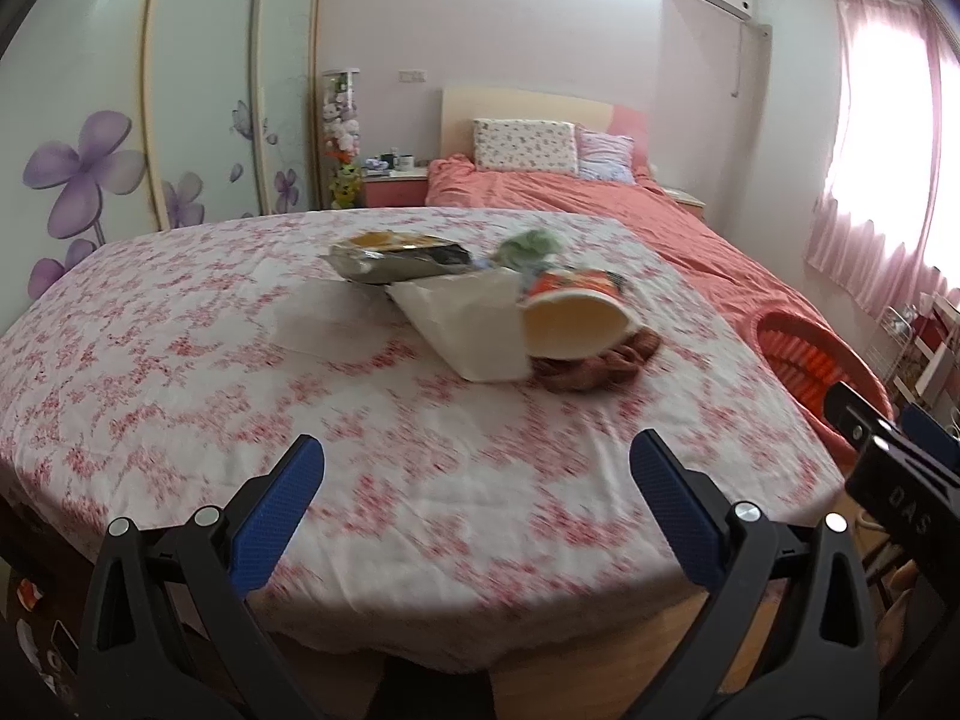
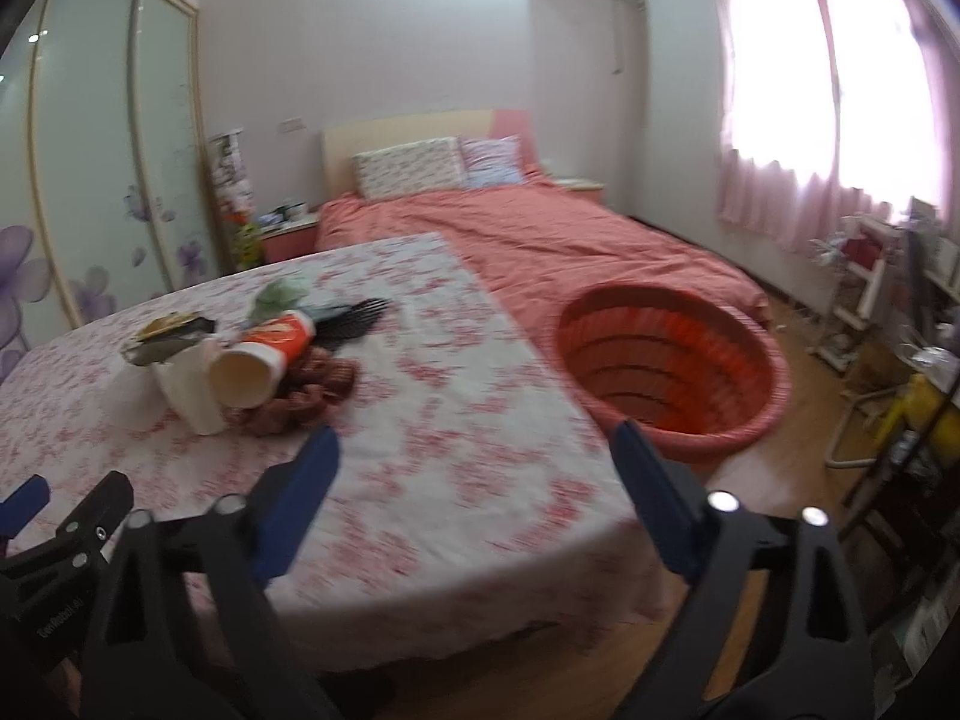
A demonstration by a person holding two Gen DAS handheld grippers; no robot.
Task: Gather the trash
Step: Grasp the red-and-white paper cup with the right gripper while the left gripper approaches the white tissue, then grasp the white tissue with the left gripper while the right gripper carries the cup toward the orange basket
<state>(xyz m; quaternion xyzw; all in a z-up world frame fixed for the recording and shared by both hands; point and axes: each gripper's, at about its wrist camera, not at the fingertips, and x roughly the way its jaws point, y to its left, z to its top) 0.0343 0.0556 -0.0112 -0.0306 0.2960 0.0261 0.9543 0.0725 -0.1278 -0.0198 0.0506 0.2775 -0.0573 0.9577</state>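
- Trash (image 1: 480, 306) lies in one small heap on the worktop (image 1: 180, 360), which has a flowered cloth on it, well ahead of both your tongs and not touched by them.
- In the heap you have a paper cup (image 2: 258, 366) on its side with the mouth toward you, a white paper bag (image 1: 474, 324) touching it, and a dark snack wrapper (image 1: 402, 258) behind the bag.
- A green crumpled piece (image 1: 528, 246), a black fork-like thing (image 2: 354, 318) and some brown lumps (image 2: 306, 396) are there also; what the lumps are, I cannot tell.
- Your left tongs (image 1: 474, 492) stand spread wide with nothing between the pads, over the near part of the cloth.
- Your right tongs (image 2: 474, 480) are spread also and hold nothing; they are to the right of the left tongs and low.
- Red basket (image 2: 666, 372) stands on the floor, just beyond the right finger of the right tongs and beside the right edge of the worktop.
- As far as its inside is visible, I see no trash in it, though the picture is blurred.
- My judgement: the collecting is at the beginning. No piece is picked up yet, and the whole heap is left to move, probably into the basket.
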